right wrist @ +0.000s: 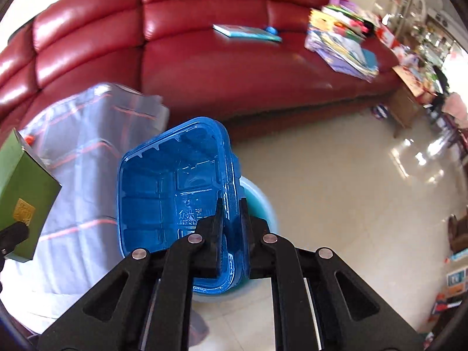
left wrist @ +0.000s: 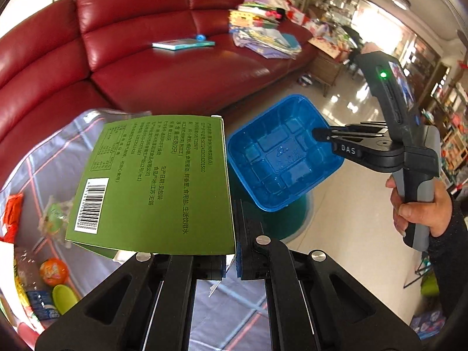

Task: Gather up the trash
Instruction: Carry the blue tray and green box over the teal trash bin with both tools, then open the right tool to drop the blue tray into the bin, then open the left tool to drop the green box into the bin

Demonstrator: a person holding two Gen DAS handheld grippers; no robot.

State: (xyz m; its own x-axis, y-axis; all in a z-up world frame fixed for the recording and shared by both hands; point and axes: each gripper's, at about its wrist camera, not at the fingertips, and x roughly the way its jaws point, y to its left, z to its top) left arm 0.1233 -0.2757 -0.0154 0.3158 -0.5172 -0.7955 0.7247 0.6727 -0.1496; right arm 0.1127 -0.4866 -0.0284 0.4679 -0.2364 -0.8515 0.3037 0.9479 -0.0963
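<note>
Left tool (left wrist: 231,251) clamped on edge of flat green cardboard box (left wrist: 152,184), held above checked-cloth worktop (left wrist: 52,158). Right tool (right wrist: 231,213) clamped on rim of blue plastic tray (right wrist: 163,193), held over teal round bin (right wrist: 260,201) on floor.

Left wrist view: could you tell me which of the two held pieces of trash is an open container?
The blue plastic tray, held by the right gripper; the green box is closed.
</note>
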